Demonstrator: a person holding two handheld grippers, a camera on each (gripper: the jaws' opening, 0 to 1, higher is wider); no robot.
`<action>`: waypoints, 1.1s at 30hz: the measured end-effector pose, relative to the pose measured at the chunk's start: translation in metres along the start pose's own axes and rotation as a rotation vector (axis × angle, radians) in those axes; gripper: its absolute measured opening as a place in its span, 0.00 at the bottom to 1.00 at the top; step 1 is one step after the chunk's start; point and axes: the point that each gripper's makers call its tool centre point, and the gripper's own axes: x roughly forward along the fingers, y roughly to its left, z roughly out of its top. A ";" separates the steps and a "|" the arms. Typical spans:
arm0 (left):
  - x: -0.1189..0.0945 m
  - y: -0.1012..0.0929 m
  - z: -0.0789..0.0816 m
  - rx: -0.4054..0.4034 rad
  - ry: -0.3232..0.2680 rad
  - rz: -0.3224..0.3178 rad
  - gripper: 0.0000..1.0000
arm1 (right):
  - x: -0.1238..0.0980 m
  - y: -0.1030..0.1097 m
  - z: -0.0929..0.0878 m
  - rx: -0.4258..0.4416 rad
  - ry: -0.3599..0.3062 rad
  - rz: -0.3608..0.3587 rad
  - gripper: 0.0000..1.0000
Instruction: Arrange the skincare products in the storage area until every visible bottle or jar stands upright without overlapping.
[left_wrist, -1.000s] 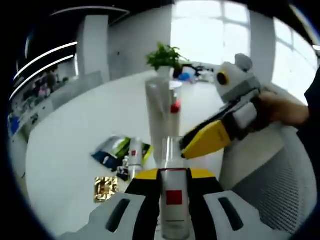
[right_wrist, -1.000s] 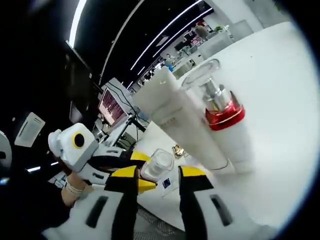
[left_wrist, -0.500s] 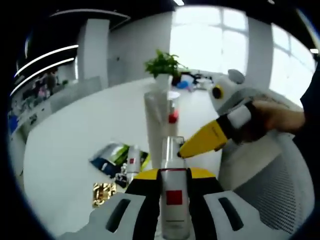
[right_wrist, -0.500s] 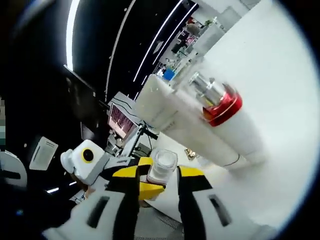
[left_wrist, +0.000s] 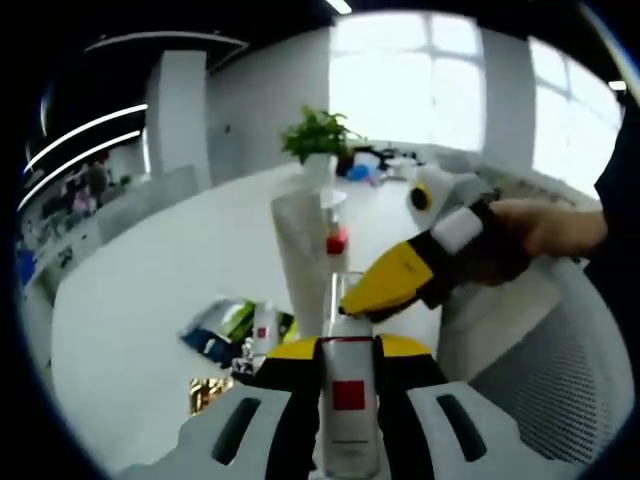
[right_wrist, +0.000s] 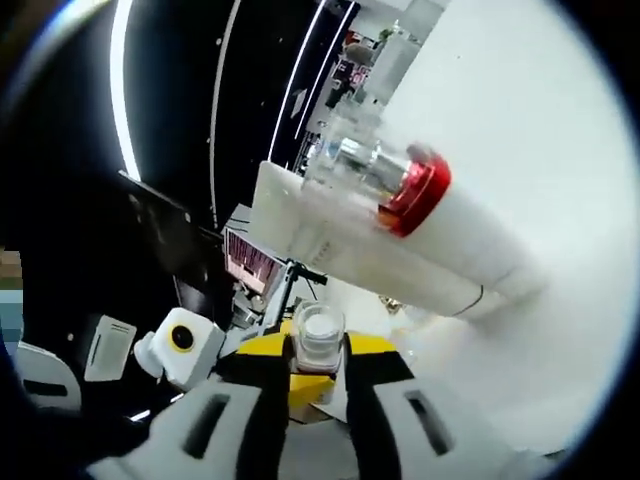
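Left gripper (left_wrist: 347, 350) clamps spray bottle (left_wrist: 347, 400); right gripper (right_wrist: 316, 350) at cap (right_wrist: 320, 335).

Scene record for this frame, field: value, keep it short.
left tongs: shut on white spray bottle with a red square label
right tongs: jaws either side of that bottle's clear cap; contact unclear
standing on table: white tube, pump bottle with red collar
lying on table: sachets, gold packet, small white bottle
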 end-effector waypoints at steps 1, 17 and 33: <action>0.000 0.000 0.000 0.005 0.001 0.002 0.16 | 0.000 0.001 0.000 0.004 -0.001 0.003 0.20; 0.000 -0.001 0.001 0.043 -0.015 0.009 0.16 | 0.000 0.003 0.000 0.033 -0.012 0.012 0.20; 0.001 0.002 0.005 0.074 -0.047 -0.003 0.17 | -0.001 0.008 0.006 -0.148 -0.015 -0.009 0.17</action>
